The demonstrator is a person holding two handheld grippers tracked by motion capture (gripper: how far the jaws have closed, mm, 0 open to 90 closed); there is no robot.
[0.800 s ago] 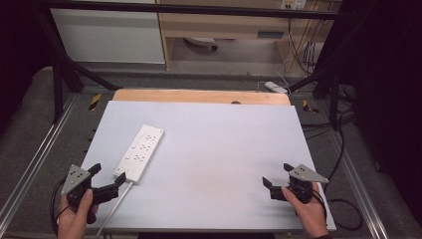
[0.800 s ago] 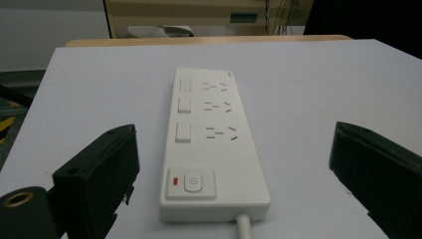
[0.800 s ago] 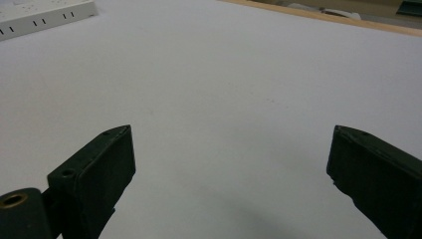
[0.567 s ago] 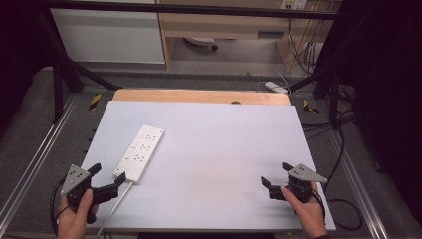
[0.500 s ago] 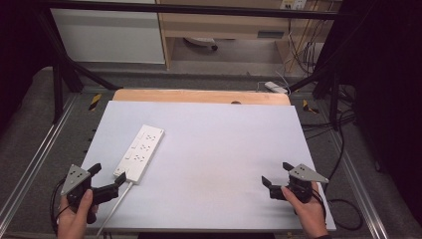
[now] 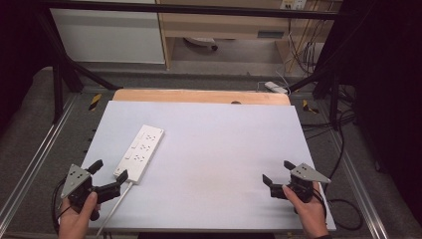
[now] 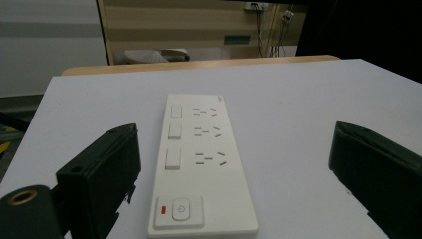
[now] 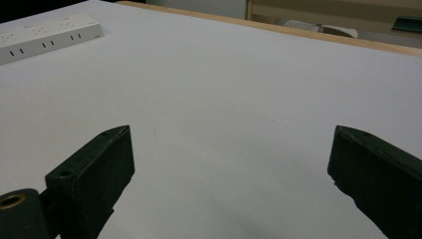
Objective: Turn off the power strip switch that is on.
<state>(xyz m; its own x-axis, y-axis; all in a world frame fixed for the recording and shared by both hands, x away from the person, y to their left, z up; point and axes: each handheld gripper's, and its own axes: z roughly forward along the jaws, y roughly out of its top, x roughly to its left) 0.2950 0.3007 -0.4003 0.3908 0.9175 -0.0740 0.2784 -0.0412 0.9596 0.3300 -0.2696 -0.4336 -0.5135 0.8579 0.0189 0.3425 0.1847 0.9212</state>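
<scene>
A white table top (image 6: 214, 144) with a bare wooden strip (image 6: 199, 96) along its far edge sits in a metal frame (image 6: 35, 164) over grey floor (image 6: 30, 124). Beyond it stand a white cabinet (image 6: 107, 35) and a wooden shelf unit (image 6: 224, 25) (cables (image 6: 298, 45) hang at its right end). Both flanks of the room are dark.

Two handheld black grippers
Left gripper (image 6: 108, 178) and right gripper (image 6: 277, 172): blocky black jaws, grey triangular top plates, black cables.
</scene>
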